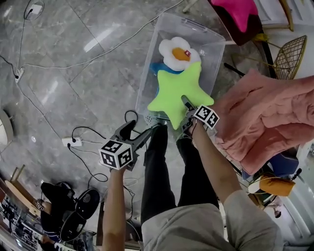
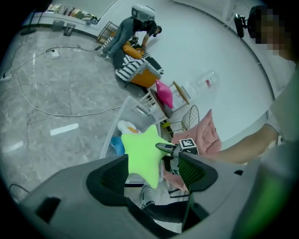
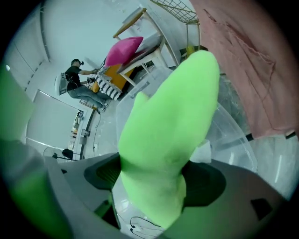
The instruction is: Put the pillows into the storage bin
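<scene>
A lime-green star pillow (image 1: 177, 90) hangs over the near end of the clear storage bin (image 1: 153, 54), and my right gripper (image 1: 189, 109) is shut on one of its points. In the right gripper view the star pillow (image 3: 168, 135) is squeezed between the two pads of the right gripper (image 3: 152, 179). A white flower pillow (image 1: 177, 51) and a blue one (image 1: 159, 67) lie inside the bin. My left gripper (image 1: 142, 128) is open and holds nothing, just short of the bin's near left corner. In the left gripper view the star (image 2: 142, 151) shows beyond the left gripper (image 2: 154, 175).
A pink blanket (image 1: 265, 117) is heaped at the right, beside the bin. A magenta star pillow (image 1: 235, 12) lies on a chair behind it, near a gold wire chair (image 1: 289, 56). Cables and a power strip (image 1: 72, 142) trail over the marble floor. Another person (image 2: 135, 23) bends far off.
</scene>
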Tool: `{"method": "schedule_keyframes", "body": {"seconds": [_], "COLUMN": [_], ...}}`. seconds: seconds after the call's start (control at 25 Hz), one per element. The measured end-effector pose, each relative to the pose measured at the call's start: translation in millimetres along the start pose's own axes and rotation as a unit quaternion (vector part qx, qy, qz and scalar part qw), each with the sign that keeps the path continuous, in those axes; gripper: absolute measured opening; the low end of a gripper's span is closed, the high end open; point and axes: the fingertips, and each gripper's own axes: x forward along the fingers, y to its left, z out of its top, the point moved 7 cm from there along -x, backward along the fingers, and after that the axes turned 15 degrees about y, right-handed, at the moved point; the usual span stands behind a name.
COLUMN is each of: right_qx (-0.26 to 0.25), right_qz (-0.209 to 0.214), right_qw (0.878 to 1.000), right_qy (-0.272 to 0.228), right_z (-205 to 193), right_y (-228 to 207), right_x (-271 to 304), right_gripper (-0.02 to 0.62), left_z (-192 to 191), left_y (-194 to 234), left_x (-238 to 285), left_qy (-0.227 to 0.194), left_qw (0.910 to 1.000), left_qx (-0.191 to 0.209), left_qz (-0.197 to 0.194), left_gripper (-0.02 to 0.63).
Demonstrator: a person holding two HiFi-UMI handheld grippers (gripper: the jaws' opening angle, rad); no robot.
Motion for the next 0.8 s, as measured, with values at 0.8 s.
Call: {"method": "schedule_keyframes", "body": {"seconds": [0.8], "right_qx": [-0.089], "right_qz": [0.132], "right_qw": [0.987], "right_qy": [-0.017], "right_z": [-38], "right_y": [-4], "right_x": [-99], "right_gripper": [0.280], "left_z": [-27], "left_y": [-82], "left_x": [52], "left_qy": [0.029], "left_qw": [0.9952], "left_qx": [0.089], "left_qz": [-0.029], "left_gripper": [0.341]}}
